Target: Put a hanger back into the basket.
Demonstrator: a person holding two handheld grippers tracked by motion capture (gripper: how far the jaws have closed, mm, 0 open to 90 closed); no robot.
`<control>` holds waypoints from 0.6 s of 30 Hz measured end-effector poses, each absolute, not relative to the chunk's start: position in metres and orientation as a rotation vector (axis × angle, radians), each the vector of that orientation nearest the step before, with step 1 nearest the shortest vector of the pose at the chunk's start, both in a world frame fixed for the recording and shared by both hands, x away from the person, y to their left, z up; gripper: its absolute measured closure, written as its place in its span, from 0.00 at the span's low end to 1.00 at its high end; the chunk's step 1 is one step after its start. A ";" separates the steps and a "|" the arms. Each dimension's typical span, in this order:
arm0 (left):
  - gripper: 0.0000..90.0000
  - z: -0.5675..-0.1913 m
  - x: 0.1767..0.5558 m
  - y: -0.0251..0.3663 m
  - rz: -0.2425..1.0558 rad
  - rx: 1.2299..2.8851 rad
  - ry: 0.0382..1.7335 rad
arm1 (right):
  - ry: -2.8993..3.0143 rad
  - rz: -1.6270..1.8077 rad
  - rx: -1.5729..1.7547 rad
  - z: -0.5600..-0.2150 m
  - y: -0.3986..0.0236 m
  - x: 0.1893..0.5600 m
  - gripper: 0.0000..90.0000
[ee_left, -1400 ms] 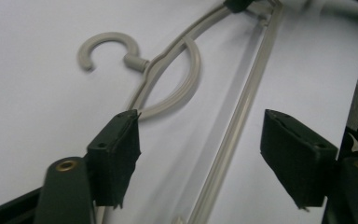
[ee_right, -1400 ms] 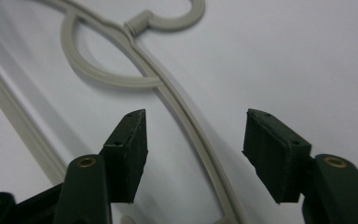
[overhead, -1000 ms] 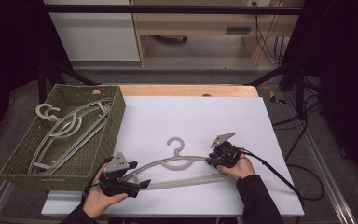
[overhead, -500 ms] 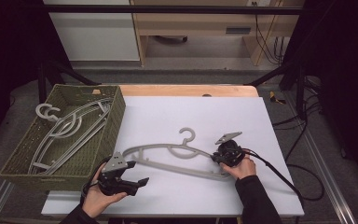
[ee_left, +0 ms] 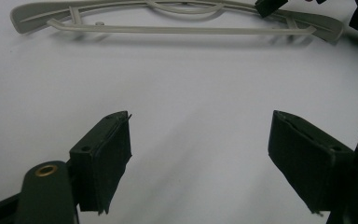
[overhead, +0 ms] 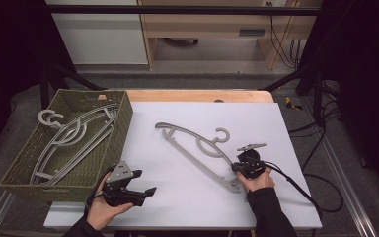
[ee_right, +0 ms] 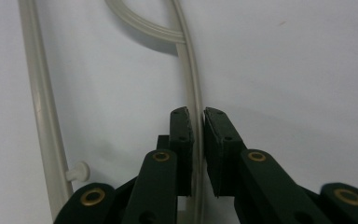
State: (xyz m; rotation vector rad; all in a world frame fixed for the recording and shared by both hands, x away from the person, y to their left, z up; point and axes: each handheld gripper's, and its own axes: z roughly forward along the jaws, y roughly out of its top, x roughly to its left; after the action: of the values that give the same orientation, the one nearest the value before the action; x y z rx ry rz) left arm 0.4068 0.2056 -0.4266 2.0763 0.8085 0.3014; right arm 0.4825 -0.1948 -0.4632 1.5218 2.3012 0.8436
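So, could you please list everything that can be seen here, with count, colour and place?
hanger on the table: one, grey, lying slanted on the white sheet, one arm clamped.
hangers in the basket: several, grey, exact count unclear.
basket: one, olive green, woven, at the table's left.
table sheet: one, white, over a wooden top.
cabinet: one, white, behind the table.
left hand-held gripper: one, black, open, near front edge.
right hand-held gripper: one, black, shut on the hanger.

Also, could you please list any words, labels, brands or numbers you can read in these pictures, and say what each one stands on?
None: no readable text in any view.
The grey hanger on the table, the hangers in the green basket and both grippers bear no legible lettering.
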 end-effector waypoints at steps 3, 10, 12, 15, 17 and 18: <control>0.22 -0.427 0.406 0.206 0.312 2.078 0.805 | 2.309 0.953 1.493 -0.461 -0.200 0.480 0.75; 0.18 -0.425 0.405 0.207 0.320 2.061 0.801 | 2.297 1.003 1.391 -0.459 -0.234 0.465 0.94; 0.18 -0.425 0.405 0.207 0.321 2.060 0.801 | 2.323 0.999 1.399 -0.462 -0.240 0.463 1.00; 0.17 -0.426 0.405 0.207 0.321 2.061 0.804 | 2.362 0.990 1.379 -0.466 -0.238 0.464 1.00; 0.17 -0.426 0.405 0.208 0.320 2.059 0.808 | 2.388 0.982 1.379 -0.468 -0.233 0.464 1.00; 0.17 -0.426 0.405 0.208 0.320 2.060 0.807 | 2.399 0.977 1.372 -0.469 -0.230 0.464 1.00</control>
State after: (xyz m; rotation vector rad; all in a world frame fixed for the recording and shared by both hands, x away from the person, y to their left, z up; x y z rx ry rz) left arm 0.4053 0.2078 -0.4260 2.0603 0.8074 0.3197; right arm 0.4642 -0.2301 -0.4694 1.3717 2.3995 0.9768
